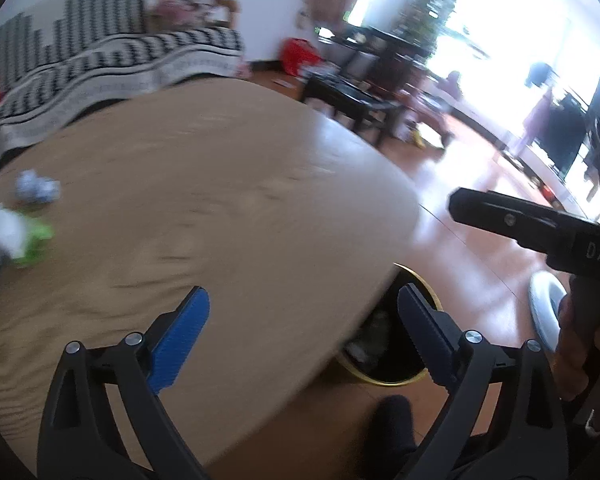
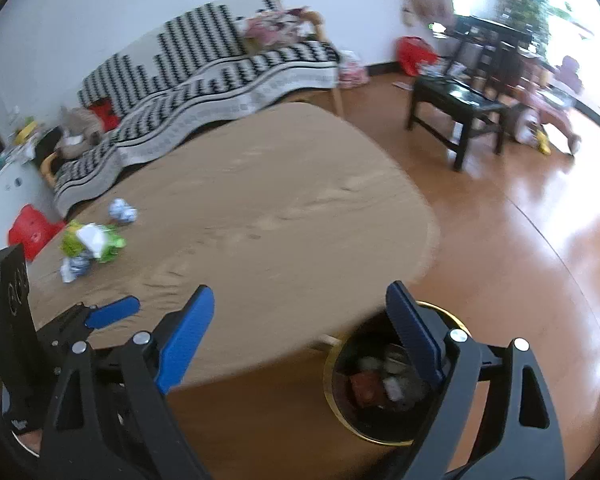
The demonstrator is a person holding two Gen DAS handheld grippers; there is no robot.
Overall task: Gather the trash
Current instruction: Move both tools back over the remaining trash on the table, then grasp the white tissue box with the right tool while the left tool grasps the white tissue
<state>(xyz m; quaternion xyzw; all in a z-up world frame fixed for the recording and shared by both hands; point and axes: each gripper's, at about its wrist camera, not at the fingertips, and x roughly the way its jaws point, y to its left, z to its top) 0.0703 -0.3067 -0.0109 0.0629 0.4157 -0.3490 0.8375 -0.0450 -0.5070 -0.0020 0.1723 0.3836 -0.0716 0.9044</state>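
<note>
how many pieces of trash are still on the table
3 clumps, all near the table's far left edge: a blue-white crumpled wad, a green-and-white wrapper, a blue-white scrap touching it. More may hide underneath.

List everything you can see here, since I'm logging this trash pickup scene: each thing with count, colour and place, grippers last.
table: one, light wood, centre
crumpled paper: one, white-blue, table's far left
wrapper pile: one heap, green and white, left of table, near the paper
trash bin: one, black with gold rim, on floor beside table, already holds trash
sofa: one, black-white zigzag cover, behind table
side table: one, black, right background
red bag: one, by far wall
left gripper: blue pads, open, empty
right gripper: blue pads, open, empty
</note>
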